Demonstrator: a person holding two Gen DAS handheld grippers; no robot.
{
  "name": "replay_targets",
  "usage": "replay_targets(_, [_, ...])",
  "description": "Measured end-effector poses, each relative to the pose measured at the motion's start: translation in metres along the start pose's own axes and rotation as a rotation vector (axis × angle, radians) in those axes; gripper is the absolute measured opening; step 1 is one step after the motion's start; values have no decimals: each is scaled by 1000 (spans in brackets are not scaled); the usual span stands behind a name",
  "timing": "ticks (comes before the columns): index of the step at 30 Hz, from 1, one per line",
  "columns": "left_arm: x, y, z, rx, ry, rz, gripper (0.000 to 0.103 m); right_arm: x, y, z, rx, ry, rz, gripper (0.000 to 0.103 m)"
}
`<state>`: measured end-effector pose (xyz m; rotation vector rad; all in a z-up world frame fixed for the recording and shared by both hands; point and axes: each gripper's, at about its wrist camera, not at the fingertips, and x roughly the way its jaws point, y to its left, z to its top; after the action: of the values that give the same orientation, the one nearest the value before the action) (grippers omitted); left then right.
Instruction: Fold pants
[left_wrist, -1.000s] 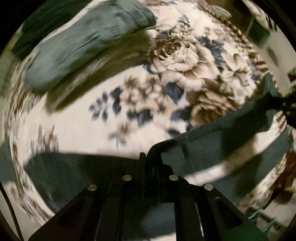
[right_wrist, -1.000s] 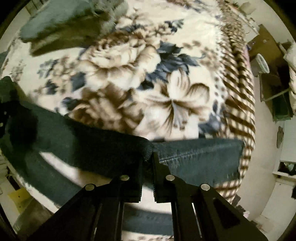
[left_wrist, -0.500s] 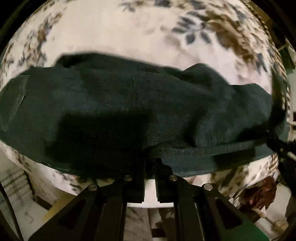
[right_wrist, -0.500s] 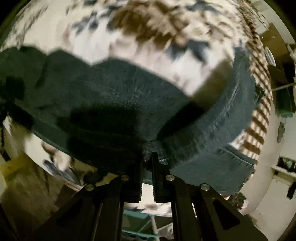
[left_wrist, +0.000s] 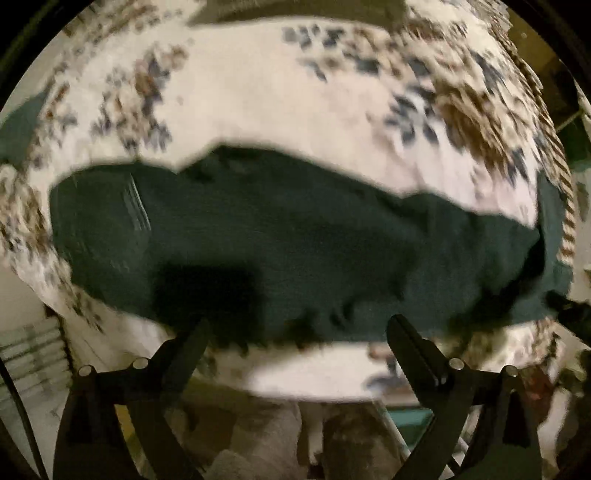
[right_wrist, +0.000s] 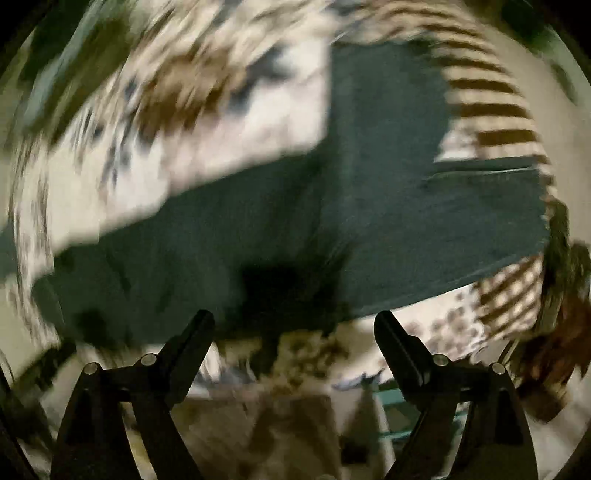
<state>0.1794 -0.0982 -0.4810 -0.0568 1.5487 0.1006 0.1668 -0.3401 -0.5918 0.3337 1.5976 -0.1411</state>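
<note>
The dark blue-green pants (left_wrist: 295, 243) lie folded lengthwise on the floral blanket (left_wrist: 258, 110), stretching left to right near the bed's front edge. In the right wrist view the pants (right_wrist: 332, 229) run across the frame, with the waist end toward the striped border at the right. My left gripper (left_wrist: 297, 326) is open and empty, just off the near edge of the pants. My right gripper (right_wrist: 293, 319) is open and empty too, at the near edge of the cloth. Both views are blurred by motion.
The floral blanket (right_wrist: 184, 110) covers the bed, with a brown striped border (right_wrist: 491, 110) at the right. The bed's front edge drops off below the pants (left_wrist: 314, 373). Another dark garment shows at the far top (left_wrist: 295, 9). Blurred floor lies below the grippers.
Both grippers have let go of the pants and opened wide. The pants, held up a second ago, now lie flat on the blanket. Both grippers have pulled back slightly toward the bed's edge.
</note>
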Motion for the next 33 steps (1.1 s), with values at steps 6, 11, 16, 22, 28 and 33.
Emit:
replay_targets(6, [22,-18,52,31,-91,75,98,15,-23,87,124,-117,-139,90])
replay_targets(11, [24,-47,74,114,-138,112,98,46,-25,123,97,-94,-215,89])
replay_targets(16, [21,-66,74,141,-136,101,98,28,-42,99,151,-172,-220,9])
replay_targets(22, [17,-82,62,163,-115,68,98,-11,-140,18,562,-266,-57,8])
replay_targets(28, [28,-93,51,187,-78,57,98,32,-231,-19,787,-245,198,8])
replay_targets(33, [29,-85,45,179,-58,41,98,16,-252,-30,772,-345,272,8])
